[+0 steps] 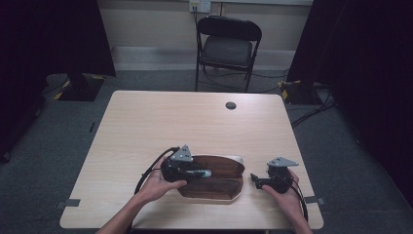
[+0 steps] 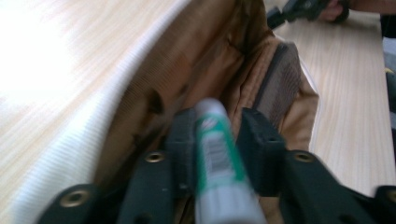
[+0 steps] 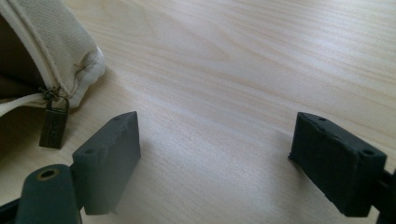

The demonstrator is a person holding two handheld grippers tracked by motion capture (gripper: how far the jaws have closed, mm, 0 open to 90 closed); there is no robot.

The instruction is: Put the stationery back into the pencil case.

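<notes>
From the left gripper view I can't make out the print on the tube (image 2: pixel 215 154): it is blurred, and its lower end runs off the bottom edge. I read it as a slim cylinder, white with a green band and a rounded tip. My left gripper (image 2: pixel 215 140) is clamped on it, one black pad on each side, and the tip points into the open pouch (image 2: pixel 196 70).

The pouch lies on the near part of the wooden table (image 1: pixel 146 122), between my two hands. It is a long soft case, cream ribbed fabric outside, brown lining within; its deeper inside is dark and hard to read. In the high view the left gripper (image 1: pixel 195 172) covers the pouch's left end.

My right gripper (image 3: pixel 215 154) hovers low over bare pale wood just beside the pouch's right end, its blocky matte pads standing well apart. The small dark metal zip pull (image 3: pixel 53 125) hangs at the corner there.
</notes>
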